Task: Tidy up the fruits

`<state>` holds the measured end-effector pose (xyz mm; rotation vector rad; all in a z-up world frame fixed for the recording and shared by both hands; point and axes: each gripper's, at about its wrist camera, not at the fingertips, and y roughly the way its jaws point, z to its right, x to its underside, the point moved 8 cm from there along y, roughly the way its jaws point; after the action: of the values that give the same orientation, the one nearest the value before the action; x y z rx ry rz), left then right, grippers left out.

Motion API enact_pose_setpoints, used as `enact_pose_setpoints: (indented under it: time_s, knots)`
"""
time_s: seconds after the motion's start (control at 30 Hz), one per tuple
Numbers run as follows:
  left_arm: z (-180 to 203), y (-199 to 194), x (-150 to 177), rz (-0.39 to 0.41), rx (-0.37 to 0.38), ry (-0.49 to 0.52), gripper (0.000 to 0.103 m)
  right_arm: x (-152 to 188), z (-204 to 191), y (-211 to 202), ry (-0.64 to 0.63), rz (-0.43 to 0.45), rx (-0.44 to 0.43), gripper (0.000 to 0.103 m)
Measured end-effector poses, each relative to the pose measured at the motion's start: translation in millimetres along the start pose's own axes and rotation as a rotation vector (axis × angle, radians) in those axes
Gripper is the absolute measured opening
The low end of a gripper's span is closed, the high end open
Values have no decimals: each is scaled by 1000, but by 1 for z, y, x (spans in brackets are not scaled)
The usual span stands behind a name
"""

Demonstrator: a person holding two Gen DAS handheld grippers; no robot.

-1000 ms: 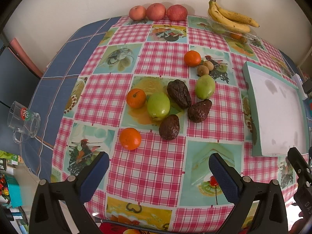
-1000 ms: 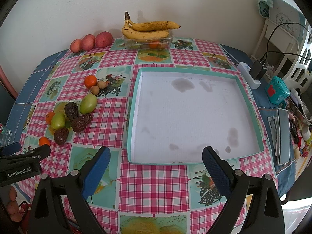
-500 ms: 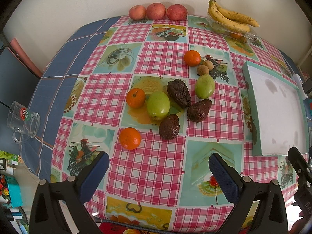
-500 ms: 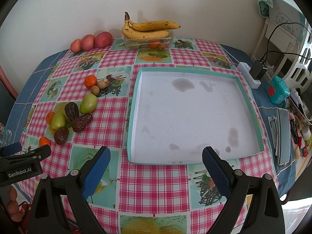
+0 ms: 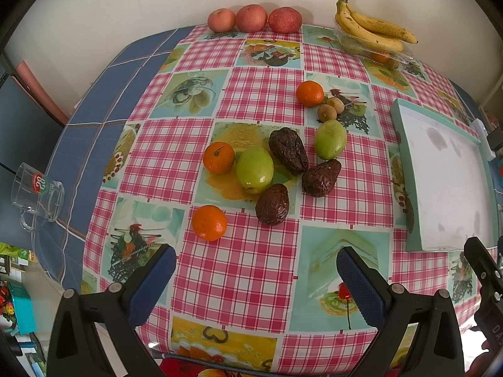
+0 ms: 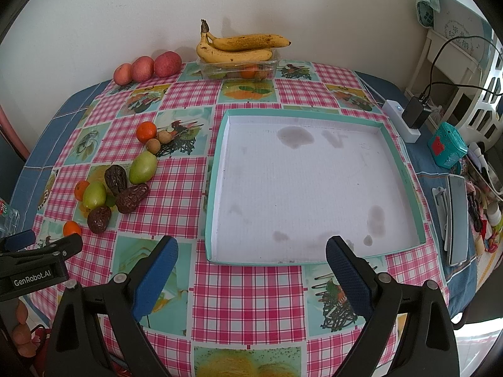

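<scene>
both the left hand-held gripper (image 5: 254,270) and the right hand-held gripper (image 6: 251,260) are held wide open and empty above the tabletop (image 5: 251,276). the loose fruits (image 5: 254,169) are clustered left of the empty tray (image 6: 217,188). if the round fruits are pinched off-centre, they could be sent rolling toward the tabletop edge.

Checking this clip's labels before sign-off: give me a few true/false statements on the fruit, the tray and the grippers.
1. The tray holds no fruit. True.
2. The left gripper grips an orange. False: it is open and holds nothing.
3. The bananas lie on a clear box. True.
4. Three apples sit inside the tray. False: they line the wall, off the tray.
5. The right gripper is open. True.
</scene>
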<state>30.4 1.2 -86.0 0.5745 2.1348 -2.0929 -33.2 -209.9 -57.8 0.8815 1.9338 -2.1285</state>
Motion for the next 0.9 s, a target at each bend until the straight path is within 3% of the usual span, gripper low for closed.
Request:
enact_pose_setpoints:
  time_s: [0.9]
  knots:
    - [1, 1, 0, 1, 12, -9, 103, 0, -2, 0, -1, -3, -3, 95]
